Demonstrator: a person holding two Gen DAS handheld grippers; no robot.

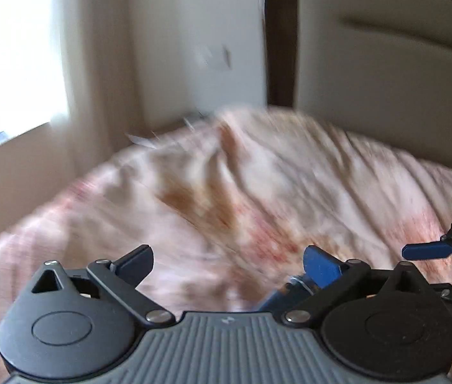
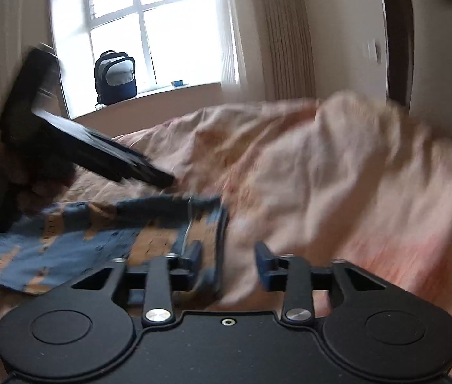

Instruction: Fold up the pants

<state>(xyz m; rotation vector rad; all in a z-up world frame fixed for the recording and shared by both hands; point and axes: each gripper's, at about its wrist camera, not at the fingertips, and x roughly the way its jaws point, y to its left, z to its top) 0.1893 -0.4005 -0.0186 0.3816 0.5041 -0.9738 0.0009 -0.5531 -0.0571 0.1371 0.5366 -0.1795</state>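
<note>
blurring hides bedding detail; pants (image 2: 66,233) half-covered; left gripper (image 1: 227,264), right gripper (image 2: 228,260) both spread, empty.

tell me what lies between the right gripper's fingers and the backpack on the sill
In the right wrist view, the patterned pants and rumpled pink bedding lie between the right gripper and backpack.

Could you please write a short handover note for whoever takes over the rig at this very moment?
Left tongs: open wide, nothing between them, above the pink bedspread.
Right tongs: open, over the near edge of the pants, not pressing on them.
Pants: blue and tan patterned, lying on the bedspread left of the right tongs, rumpled.
Done: cannot tell how many folds are made; the pictures are blurred.
Left: regrasp, finish folding, flatten.
</note>
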